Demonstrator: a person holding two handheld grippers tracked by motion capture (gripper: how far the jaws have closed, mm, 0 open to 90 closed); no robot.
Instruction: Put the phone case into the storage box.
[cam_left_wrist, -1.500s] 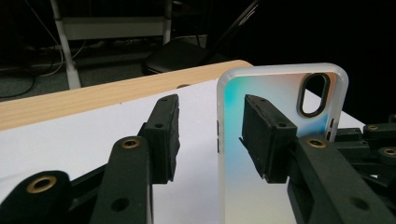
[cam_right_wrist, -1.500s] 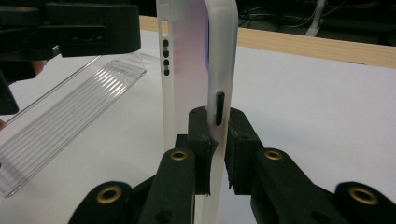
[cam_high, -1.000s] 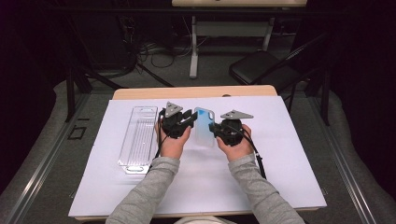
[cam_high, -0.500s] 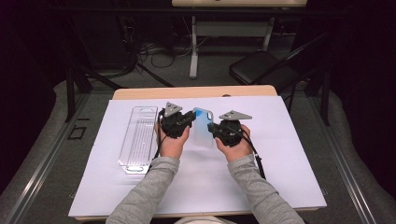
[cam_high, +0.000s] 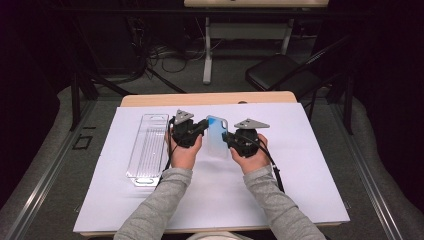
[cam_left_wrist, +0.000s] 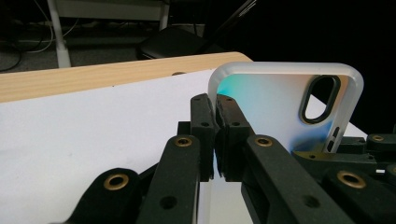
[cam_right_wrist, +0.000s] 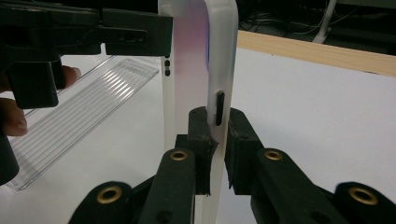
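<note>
A translucent phone case (cam_high: 217, 136) with a pale blue tint is held upright over the white sheet, between my two grippers. My left gripper (cam_high: 204, 125) is shut on the case's left edge; in the left gripper view its jaws (cam_left_wrist: 215, 140) pinch the rim beside the camera cutout of the phone case (cam_left_wrist: 275, 107). My right gripper (cam_high: 229, 141) is shut on the opposite edge, and its jaws (cam_right_wrist: 215, 144) clamp the side wall of the phone case (cam_right_wrist: 196, 51) near a button slot. The left gripper (cam_right_wrist: 135, 30) shows there at upper left.
A clear ribbed plastic tray (cam_high: 147, 147) lies on the white sheet (cam_high: 300, 170) to the left of my left hand, also seen as the tray (cam_right_wrist: 79, 116). The wooden table edge (cam_high: 210, 98) runs along the back. A black chair (cam_high: 280, 75) stands beyond the table.
</note>
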